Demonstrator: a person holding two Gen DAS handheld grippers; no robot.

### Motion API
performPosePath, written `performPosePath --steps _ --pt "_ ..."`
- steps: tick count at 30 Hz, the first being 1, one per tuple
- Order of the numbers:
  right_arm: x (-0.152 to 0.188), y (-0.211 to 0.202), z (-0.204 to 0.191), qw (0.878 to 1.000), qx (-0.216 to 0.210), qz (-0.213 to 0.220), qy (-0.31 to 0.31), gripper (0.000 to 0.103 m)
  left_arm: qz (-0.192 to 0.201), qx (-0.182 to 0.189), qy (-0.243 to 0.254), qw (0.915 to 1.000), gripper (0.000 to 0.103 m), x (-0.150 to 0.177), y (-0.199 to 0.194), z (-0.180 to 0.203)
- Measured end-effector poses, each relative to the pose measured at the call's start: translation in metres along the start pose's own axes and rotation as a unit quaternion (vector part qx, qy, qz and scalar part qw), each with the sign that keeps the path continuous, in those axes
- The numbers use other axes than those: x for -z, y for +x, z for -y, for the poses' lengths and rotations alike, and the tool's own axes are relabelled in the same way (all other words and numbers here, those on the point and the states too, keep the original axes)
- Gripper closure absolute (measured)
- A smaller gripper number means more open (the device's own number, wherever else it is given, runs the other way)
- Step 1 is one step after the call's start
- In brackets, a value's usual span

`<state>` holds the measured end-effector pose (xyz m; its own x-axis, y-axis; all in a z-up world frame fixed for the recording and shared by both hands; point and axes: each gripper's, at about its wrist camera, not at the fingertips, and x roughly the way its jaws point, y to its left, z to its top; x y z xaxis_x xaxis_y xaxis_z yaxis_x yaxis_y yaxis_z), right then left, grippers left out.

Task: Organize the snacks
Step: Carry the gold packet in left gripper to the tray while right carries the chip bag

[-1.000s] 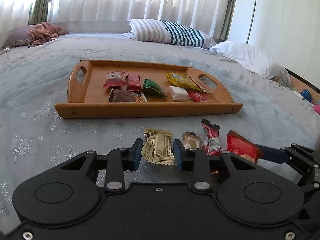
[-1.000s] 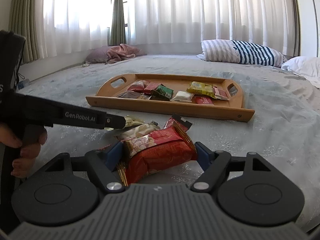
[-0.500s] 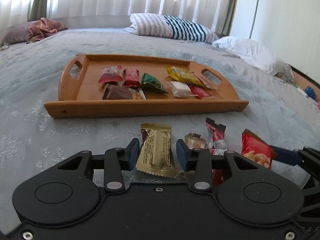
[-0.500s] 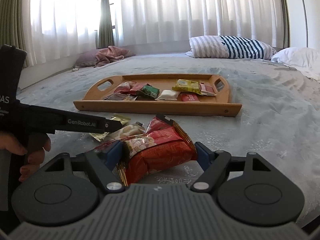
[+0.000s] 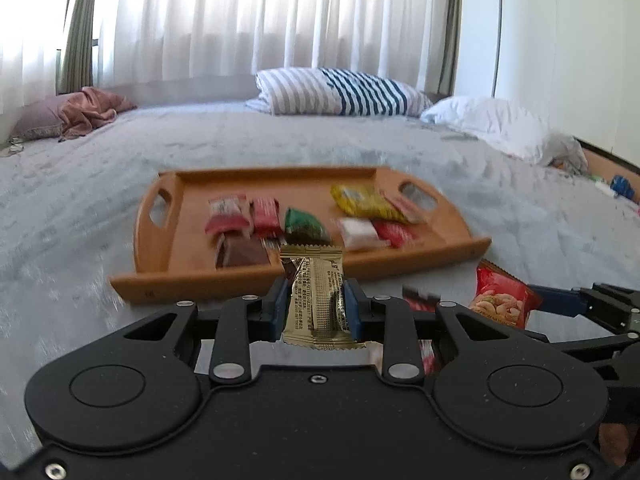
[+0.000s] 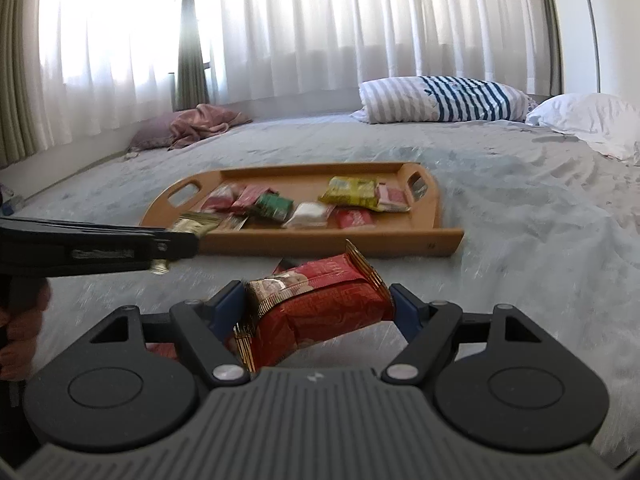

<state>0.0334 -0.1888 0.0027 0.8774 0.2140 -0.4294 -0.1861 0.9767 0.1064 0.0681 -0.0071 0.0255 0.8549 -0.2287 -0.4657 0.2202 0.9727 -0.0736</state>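
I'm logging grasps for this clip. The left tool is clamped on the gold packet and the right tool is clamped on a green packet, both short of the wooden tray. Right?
Not quite. The right tool holds a red packet, as the right wrist view shows. The green packet lies in the wooden tray. The left tool does clamp the gold packet.

Bed (image 6: pixel 520 216) with pale blue cover carried wooden tray (image 6: pixel 320 236); striped pillow (image 6: pixel 440 98) and white pillow (image 6: pixel 592 120) lay beyond tray, pink cloth (image 6: pixel 200 124) far left.

Left gripper (image 5: pixel 314 304) clamps a gold packet (image 5: pixel 316 296); right gripper (image 6: pixel 318 308) (held level) pinches a red packet (image 6: pixel 316 312).
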Motion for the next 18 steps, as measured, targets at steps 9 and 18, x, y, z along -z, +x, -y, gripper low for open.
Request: performPosePath --steps 9,18 --pt "-0.036 0.027 0.016 1.000 0.004 -0.003 0.017 0.025 0.012 -0.015 -0.022 0.9996 0.075 -0.031 0.013 -0.028" --pt "-0.082 0.072 0.034 1.000 0.009 -0.001 0.030 0.025 0.016 -0.019 -0.049 0.9985 0.075 -0.072 0.048 -0.056"
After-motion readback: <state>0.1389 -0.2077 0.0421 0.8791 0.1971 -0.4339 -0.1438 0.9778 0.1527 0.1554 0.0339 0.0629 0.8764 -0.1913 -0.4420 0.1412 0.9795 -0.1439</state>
